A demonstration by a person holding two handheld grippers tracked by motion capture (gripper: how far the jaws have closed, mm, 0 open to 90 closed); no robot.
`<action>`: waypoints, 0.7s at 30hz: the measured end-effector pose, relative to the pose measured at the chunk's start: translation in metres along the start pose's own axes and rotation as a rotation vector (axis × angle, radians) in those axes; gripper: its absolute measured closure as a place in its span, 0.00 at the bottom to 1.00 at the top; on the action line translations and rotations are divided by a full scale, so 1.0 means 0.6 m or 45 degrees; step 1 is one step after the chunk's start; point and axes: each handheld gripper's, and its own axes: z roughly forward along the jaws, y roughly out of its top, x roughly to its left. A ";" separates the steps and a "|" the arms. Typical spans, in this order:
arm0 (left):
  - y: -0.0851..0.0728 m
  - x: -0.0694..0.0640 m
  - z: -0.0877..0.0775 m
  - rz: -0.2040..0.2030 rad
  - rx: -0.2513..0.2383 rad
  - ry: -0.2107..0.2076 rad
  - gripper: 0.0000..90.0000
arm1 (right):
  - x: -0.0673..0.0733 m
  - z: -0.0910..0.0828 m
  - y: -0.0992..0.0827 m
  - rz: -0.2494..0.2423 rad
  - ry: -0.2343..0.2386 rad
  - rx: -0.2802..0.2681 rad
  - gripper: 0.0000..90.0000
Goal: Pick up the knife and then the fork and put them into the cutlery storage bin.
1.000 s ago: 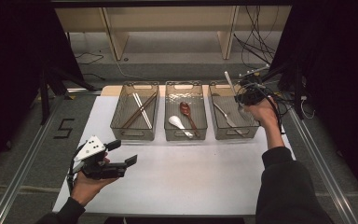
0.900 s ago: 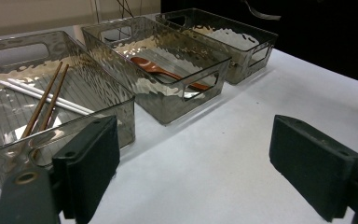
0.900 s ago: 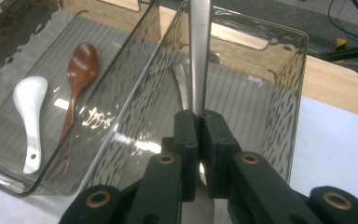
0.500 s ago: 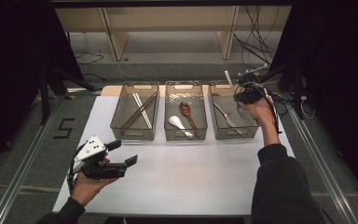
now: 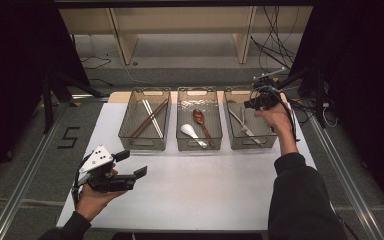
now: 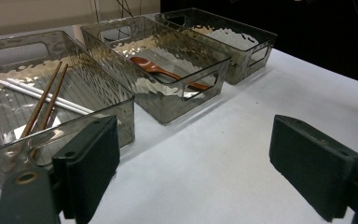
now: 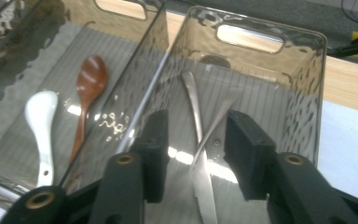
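While the right gripper (image 5: 256, 103) is held over the right bin (image 5: 269, 143) at the far right of the table (image 5: 205, 190), cutlery is being sorted into three clear bins. Seen from the high view, chopsticks (image 5: 150, 118) lie crossed in the left bin (image 5: 130, 134), two spoons in the middle bin (image 5: 182, 146), and a knife (image 5: 242, 123) with what looks like a second metal piece, too small to name, in the right one. The left gripper (image 5: 131, 170) is held low over the near left of the table, apart from everything.

From the left gripper view, its jaws are spread wide with nothing but bare table between them; the chopsticks (image 6: 46, 102) and a brown spoon (image 6: 161, 71) are seen beyond.

From the right gripper view, the right gripper (image 7: 196, 140) has its jaws half parted, having just been opening, and the knife (image 7: 200, 168) and a crossing metal handle lie on the bin floor below the gap, free of the pads. The white spoon (image 7: 41, 122) and the brown spoon lie beyond the wall.

The drop is judged done. It would be well to lift the gripper straight up, with the jaws kept parted, so that neither the cutlery nor the bin's wall is caught.
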 end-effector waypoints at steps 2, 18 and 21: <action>0.000 0.000 0.000 0.003 0.002 -0.001 0.17 | 0.002 -0.002 -0.001 -0.011 0.008 0.001 0.63; 0.000 0.000 0.001 0.003 0.007 0.001 0.17 | 0.051 -0.032 -0.041 -0.106 0.145 -0.106 0.44; 0.000 0.000 0.002 -0.003 0.003 0.001 0.18 | 0.064 -0.045 -0.055 -0.113 0.176 -0.161 0.42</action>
